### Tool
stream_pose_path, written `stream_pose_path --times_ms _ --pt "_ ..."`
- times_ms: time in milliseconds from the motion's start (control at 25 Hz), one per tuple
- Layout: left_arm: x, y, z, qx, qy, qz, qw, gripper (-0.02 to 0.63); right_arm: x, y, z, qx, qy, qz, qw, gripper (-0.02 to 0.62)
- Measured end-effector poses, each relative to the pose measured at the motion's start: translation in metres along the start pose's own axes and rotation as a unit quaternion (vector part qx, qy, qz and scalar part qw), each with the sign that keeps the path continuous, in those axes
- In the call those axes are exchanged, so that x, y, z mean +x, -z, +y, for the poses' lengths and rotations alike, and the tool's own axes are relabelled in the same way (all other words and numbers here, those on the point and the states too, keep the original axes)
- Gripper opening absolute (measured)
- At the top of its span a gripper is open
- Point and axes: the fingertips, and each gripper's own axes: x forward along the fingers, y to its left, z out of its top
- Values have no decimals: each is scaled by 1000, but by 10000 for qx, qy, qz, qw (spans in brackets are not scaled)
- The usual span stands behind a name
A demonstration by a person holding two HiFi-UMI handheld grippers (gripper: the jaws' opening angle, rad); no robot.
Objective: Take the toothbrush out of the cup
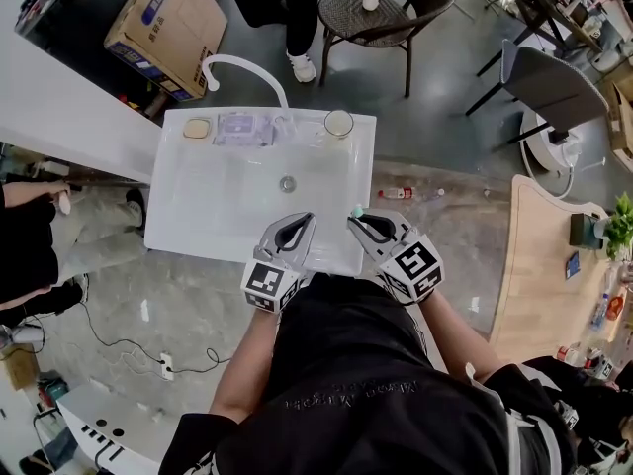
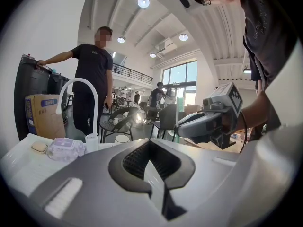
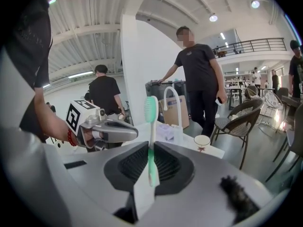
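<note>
Right gripper [image 3: 149, 176] is clamping one mint-green plastic toothbrush [image 3: 151, 126] upright; left gripper [image 2: 154, 174] is sitting clenched, empty; one pale round cup [image 1: 338, 124] is standing beyond.

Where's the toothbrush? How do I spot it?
Find the big white sink with the curved tap. At its near edge, the right gripper pinches the toothbrush. It is the only thin mint-green stick there; the left gripper beside it holds nothing.

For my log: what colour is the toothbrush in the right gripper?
Mint green and white; the toothbrush shows best in the right gripper view.
</note>
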Motion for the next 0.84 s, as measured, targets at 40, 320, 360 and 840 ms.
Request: stream_pose_path --times_ms 40,320,360,840 --pt "0 -1 1 14 8 -3 10000 6 1 2 2 6 -23 16 10000 44" --pt "0 -3 4 58 58 -1 10000 6 8 6 11 -45 -124 106 9999 44" --pt "1 -4 5 66 68 2 10000 6 9 5 10 -49 -123 102 9999 44" --pt "4 -20 9 -22 145 -131 9998 6 13 -7 0 -38 -90 71 9999 44"
